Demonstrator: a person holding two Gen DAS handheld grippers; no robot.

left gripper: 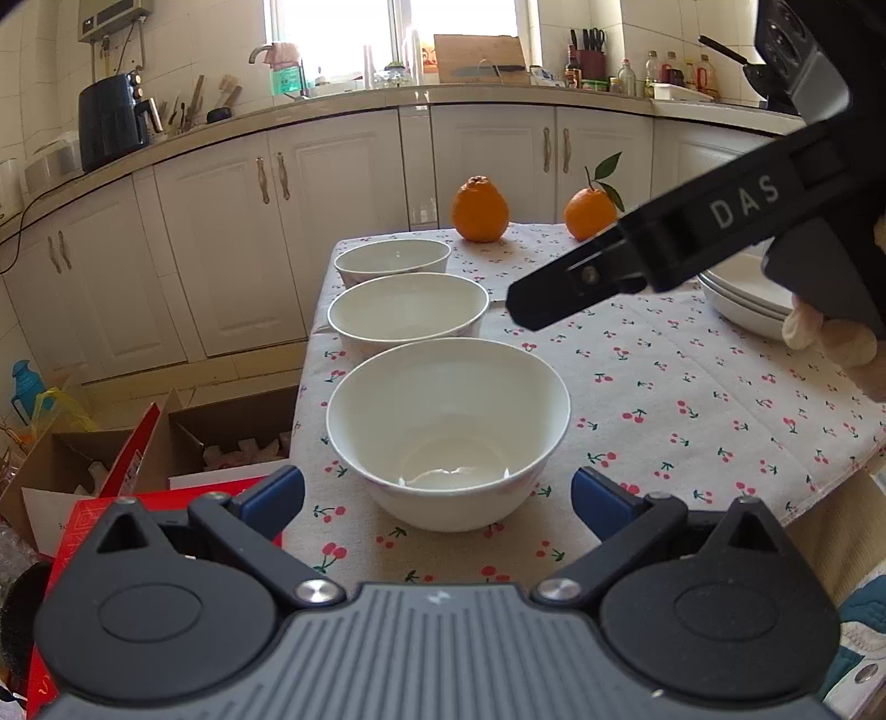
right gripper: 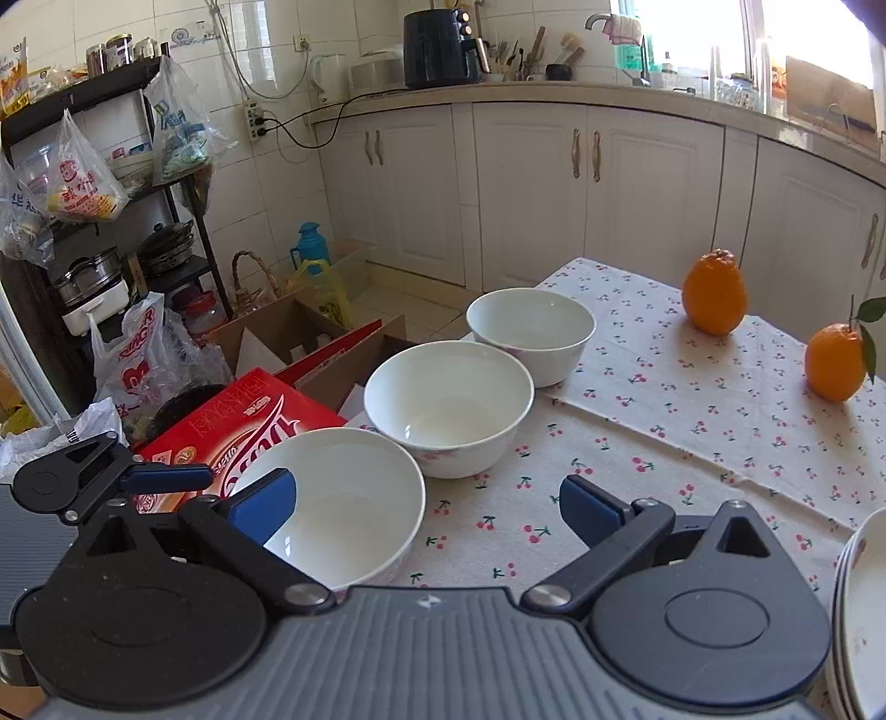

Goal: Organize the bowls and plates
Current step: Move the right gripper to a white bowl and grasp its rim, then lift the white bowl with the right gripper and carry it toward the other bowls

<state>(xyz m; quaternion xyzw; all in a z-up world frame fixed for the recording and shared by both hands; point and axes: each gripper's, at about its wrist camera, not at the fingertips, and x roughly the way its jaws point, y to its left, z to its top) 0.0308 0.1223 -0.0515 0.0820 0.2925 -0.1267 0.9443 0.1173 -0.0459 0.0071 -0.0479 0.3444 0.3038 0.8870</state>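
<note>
Bowls (left gripper: 448, 426) in a row on cherry-print tablecloth (left gripper: 664, 387), left tongs (left gripper: 437, 493) wide, right tongs (right gripper: 426, 504) wide, both empty

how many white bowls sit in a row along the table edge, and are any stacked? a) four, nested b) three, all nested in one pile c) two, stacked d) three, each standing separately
d: the near bowl, middle bowl and far bowl each stand on the cherry-print tablecloth, none nested inside another.

home kitchen | white cabinets (right gripper: 531, 183) | air fryer (right gripper: 440, 49) | sink tap (left gripper: 260, 52) | knife block (left gripper: 590, 55)
</note>
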